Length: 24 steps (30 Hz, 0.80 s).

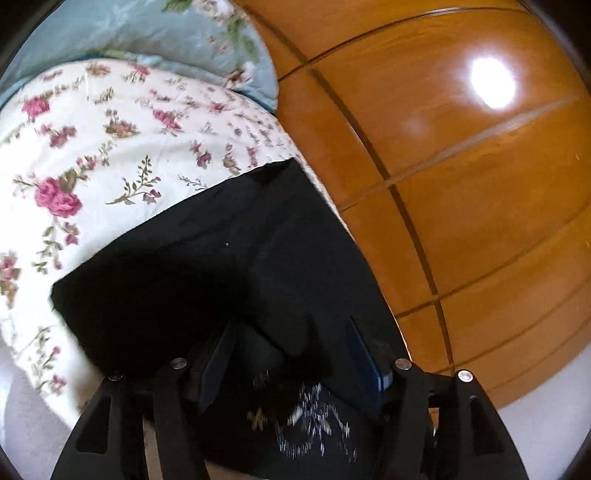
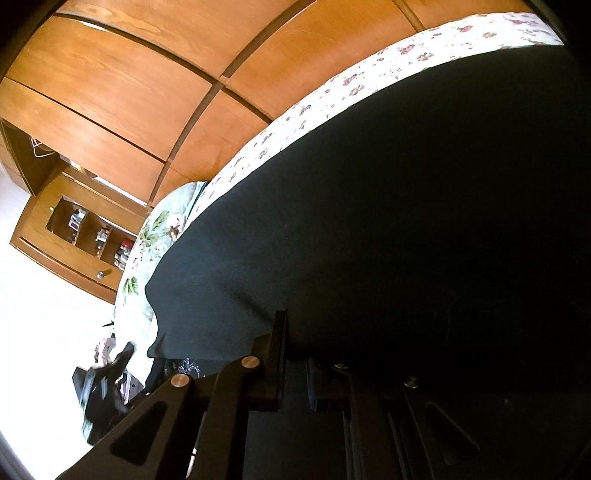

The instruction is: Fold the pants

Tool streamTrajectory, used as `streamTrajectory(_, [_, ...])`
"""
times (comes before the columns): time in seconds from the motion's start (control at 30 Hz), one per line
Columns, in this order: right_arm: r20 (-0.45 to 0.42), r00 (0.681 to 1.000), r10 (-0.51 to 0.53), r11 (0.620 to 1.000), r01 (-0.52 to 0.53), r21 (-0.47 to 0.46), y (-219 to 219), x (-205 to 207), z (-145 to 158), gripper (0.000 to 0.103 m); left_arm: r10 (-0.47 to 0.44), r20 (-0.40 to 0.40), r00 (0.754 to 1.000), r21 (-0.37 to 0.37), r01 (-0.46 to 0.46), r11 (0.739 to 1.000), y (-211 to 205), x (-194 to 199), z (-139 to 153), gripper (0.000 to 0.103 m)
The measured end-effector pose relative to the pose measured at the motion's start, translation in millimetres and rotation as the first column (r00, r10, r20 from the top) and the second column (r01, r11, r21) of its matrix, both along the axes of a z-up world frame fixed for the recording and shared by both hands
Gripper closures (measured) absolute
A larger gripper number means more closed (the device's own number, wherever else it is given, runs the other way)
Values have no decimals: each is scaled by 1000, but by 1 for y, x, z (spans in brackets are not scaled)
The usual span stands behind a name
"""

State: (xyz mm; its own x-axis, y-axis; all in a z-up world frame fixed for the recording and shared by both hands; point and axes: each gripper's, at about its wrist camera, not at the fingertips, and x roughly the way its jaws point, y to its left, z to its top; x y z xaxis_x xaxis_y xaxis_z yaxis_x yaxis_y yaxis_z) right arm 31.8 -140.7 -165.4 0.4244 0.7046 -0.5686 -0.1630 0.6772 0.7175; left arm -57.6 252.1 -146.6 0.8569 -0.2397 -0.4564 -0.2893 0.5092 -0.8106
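Black pants (image 1: 221,240) lie spread on a floral bedspread (image 1: 110,147), one straight edge running toward the wooden wardrobe. My left gripper (image 1: 291,325) hovers over the near end of the pants, open, with a fold of black cloth lying loose between its fingers. Below it shows dark cloth with a pale print (image 1: 306,417). In the right wrist view the pants (image 2: 406,184) fill most of the picture. My right gripper (image 2: 295,339) is shut on their near edge, and creases in the cloth run in toward its left finger (image 2: 279,332).
A wooden wardrobe (image 1: 461,184) stands close along the bed's far side. A blue floral pillow (image 1: 147,29) lies at the head of the bed. A shelf niche with small items (image 2: 85,229) is at the left, and a blurred dark shape (image 2: 103,384) lies below it on the pale floor.
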Motion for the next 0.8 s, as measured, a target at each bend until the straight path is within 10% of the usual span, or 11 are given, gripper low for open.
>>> streamTrajectory(0.1, [-14,1000,-6,1000,6,18,-8,-4,-1,94,20,-5,1000,13,-20,1000,0,5,3,43])
streamTrajectory(0.2, [-48,999,-6,999,8,48,-17,-10,2,91,6,-14,1000,32,-6,999,0,12,5,78])
streamTrajectory(0.37, [-96,995,5,986,11,164,-41,-32,4,53,3,3,1000,2,-3,1000,2,11,4,93])
streamTrajectory(0.67, [-136,955,-263,936,287,203,-66,-11,-5,56,20,69,997,-24,-18,1000,6,1,17,96])
streamTrajectory(0.8, [-176,947,-268,937,299,182,-71,3,-7,93,18,85,996,-33,-15,999,13,0,29,97])
